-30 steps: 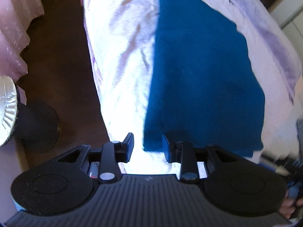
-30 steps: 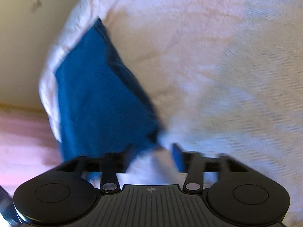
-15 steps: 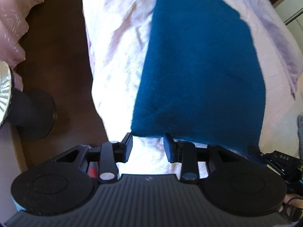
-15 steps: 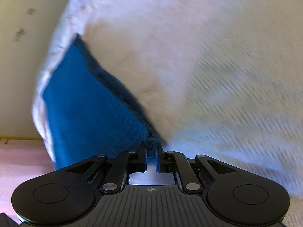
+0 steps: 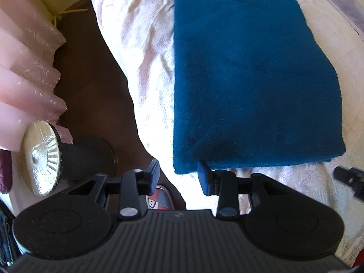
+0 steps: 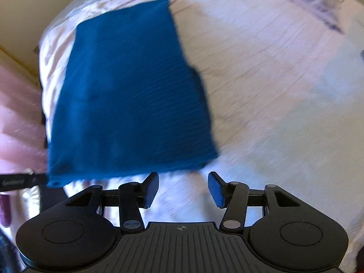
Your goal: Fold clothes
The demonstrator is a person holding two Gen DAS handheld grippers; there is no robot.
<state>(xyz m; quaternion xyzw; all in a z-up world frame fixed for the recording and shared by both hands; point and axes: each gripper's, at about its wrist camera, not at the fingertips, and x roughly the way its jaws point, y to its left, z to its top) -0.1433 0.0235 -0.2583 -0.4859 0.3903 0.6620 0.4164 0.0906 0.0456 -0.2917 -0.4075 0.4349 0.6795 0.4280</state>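
Observation:
A dark blue garment (image 5: 250,79) lies folded in a flat rectangle on the pale bed cover (image 5: 141,45). My left gripper (image 5: 178,173) points down over its near left corner, and its jaws are opening. The corner shows in the gap, and neither pad presses on it. In the right wrist view the same garment (image 6: 132,95) lies ahead and to the left. My right gripper (image 6: 183,182) hangs just short of its near edge. Its jaws are opening with only the bed cover (image 6: 273,91) between them.
The bed's left edge drops to a dark brown floor (image 5: 91,79). There a black stand with a silver disc (image 5: 41,159) sits beside a pink curtain (image 5: 27,68). A shoe (image 5: 159,199) shows under my left gripper. Part of the other gripper (image 5: 350,177) enters at the right edge.
Half a second ago my right gripper was shut on the garment's near corner; it has let go and drawn back. The left gripper has shifted along the near edge towards the left corner.

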